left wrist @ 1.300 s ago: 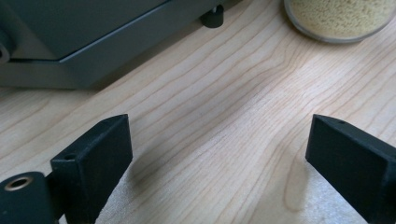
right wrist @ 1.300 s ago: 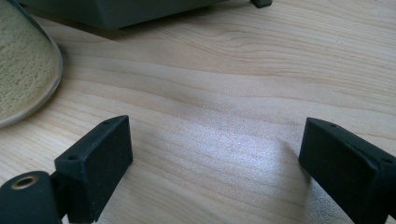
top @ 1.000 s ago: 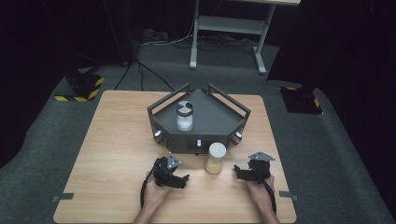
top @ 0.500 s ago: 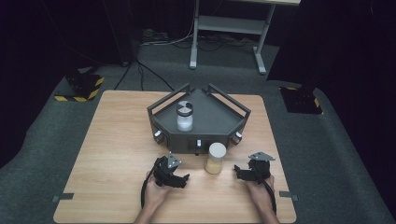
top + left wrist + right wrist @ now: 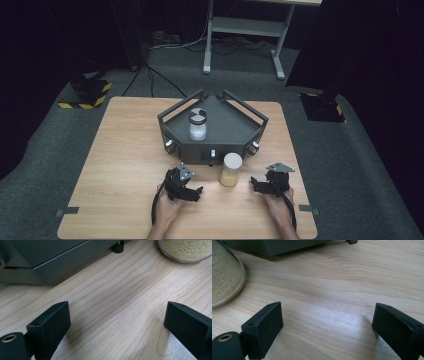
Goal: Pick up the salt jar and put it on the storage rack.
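Left tool (image 5: 197, 192) and right tool (image 5: 254, 184) gape wide, holding nothing

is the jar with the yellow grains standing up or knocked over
Upright. The grain jar stands on its base on the wooden table, cream lid on top, just in front of the dark platform, between both grippers.

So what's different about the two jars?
The grain jar stands on the table, between the two grippers; the white jar stands up on the dark tray. The grain jar holds yellowish grains under a plain pale lid; the white jar holds something white, and its lid is dark with pale wedges. Both are clear, upright and lidded, and no gripper touches either.
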{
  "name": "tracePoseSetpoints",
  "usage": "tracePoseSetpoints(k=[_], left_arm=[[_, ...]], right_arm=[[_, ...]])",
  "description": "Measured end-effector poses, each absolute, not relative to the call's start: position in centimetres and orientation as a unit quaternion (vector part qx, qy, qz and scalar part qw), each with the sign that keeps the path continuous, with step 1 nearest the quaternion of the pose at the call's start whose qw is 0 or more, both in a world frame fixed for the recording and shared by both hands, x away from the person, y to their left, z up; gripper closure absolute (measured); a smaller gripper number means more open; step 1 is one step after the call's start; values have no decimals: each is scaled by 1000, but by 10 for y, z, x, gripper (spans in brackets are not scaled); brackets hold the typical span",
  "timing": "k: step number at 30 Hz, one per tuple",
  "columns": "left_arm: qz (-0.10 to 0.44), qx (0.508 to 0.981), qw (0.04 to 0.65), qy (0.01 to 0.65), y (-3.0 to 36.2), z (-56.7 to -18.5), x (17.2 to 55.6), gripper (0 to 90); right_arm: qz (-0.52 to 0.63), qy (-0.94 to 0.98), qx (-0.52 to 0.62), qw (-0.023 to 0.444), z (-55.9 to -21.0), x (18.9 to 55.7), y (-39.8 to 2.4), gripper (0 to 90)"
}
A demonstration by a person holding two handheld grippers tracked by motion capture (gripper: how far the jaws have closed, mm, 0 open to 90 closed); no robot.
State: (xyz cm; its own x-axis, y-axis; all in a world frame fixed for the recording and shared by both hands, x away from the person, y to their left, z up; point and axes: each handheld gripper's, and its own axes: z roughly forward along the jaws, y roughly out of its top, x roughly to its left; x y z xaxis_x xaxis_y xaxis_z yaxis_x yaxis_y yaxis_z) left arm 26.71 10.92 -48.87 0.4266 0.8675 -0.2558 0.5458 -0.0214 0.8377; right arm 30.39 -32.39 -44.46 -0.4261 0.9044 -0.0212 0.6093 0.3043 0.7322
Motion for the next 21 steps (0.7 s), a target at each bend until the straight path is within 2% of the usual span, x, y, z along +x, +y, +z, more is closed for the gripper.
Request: tracePoseSetpoints(k=[21], left_arm=[[168,694,480,510,108,-489,267,64]], right_arm=[[330,773,494,223,-444,306,-318,82]])
